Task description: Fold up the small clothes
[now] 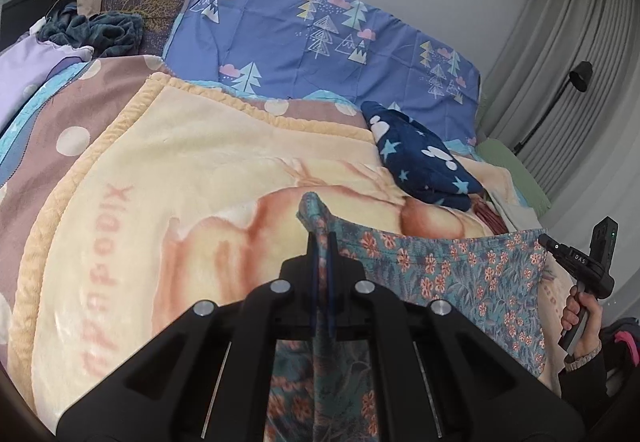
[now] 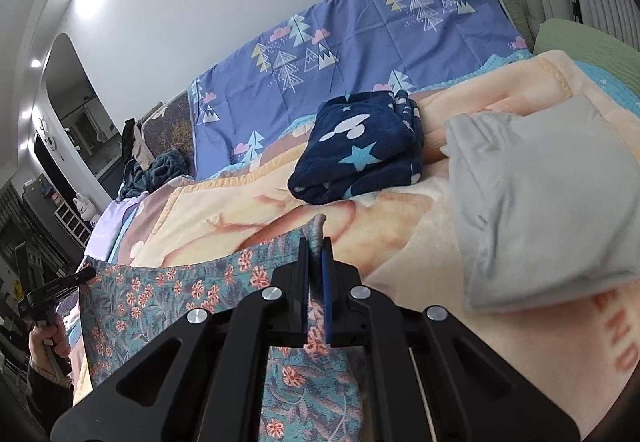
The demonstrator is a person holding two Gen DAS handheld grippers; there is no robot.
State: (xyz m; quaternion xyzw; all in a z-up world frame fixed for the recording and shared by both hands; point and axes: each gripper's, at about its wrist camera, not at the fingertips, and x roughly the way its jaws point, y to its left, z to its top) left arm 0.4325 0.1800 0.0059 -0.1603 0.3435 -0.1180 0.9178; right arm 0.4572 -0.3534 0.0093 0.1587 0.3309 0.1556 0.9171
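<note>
Nearest, the left gripper [image 1: 322, 242] is pressed together on one top corner of a floral garment [image 1: 460, 274], its cloth bunched between the fingers. The right gripper [image 2: 316, 246] pinches the opposite corner the same way. The garment hangs stretched between the two, its top edge taut, above a cream blanket [image 1: 180, 178] spread on the bed; whether its lower hem touches the blanket cannot be told from these views.

Beyond the garment, on the blanket, lies a folded navy fleece [image 2: 360, 150] printed with stars. Just beside it, to the right, sits a folded grey garment [image 2: 536, 202].

Farther back, a blue sheet [image 1: 320, 42] patterned with trees stands against the wall. At the far left end of the bed is a heap of dark clothes [image 1: 96, 30]. No containers are in view.
</note>
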